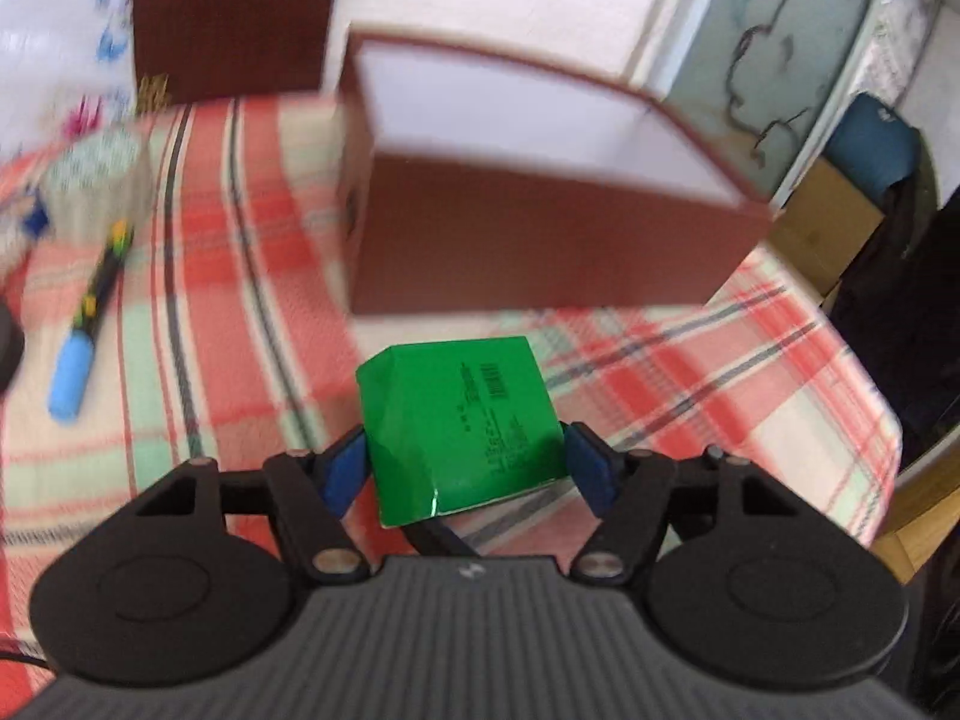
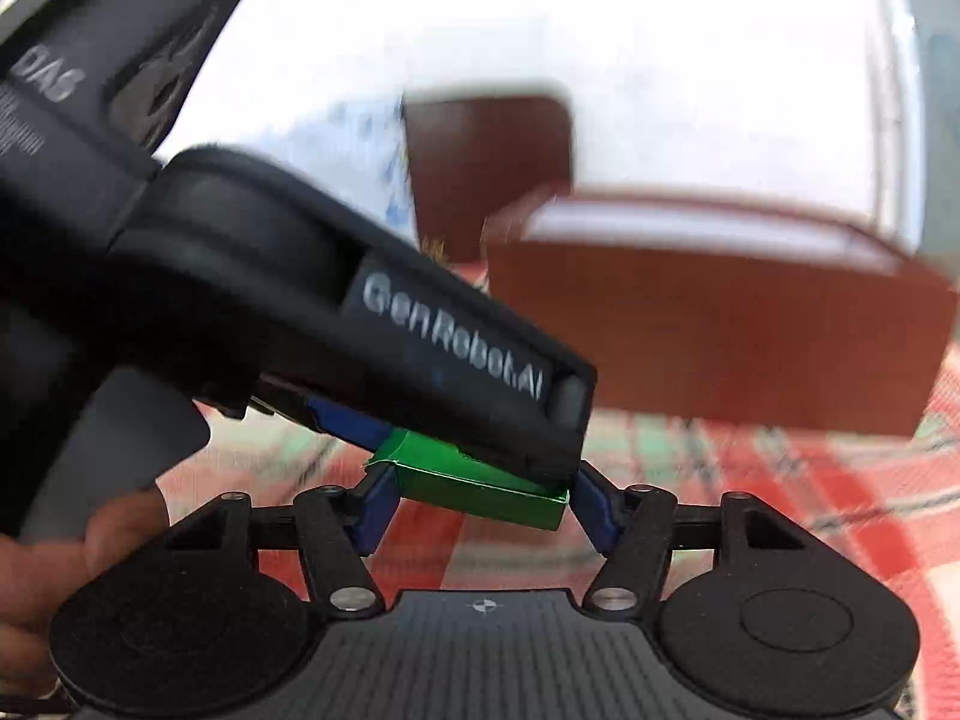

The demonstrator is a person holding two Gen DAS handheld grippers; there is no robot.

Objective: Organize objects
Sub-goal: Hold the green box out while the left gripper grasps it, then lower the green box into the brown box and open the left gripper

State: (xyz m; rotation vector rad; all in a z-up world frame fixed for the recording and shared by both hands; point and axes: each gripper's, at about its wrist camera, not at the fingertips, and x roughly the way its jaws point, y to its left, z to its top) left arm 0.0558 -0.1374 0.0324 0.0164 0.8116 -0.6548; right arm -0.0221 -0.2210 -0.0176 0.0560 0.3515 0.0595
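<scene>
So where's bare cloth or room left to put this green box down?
The open brown box shows only white walls inside, apparently empty. Bare plaid tablecloth lies right of the green box, below the brown box. A strip also runs between the blue-capped marker and the brown box. The far left, around the patterned container, is crowded.

Way ahead blocked by brown box (image 1: pixel 540 228), its open top unobstructed; bare checked cloth (image 1: pixel 690 372) to its right; marker (image 1: pixel 90 324) lies left

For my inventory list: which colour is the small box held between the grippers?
The small box is bright green with black print, seen best in the left wrist view.
</scene>
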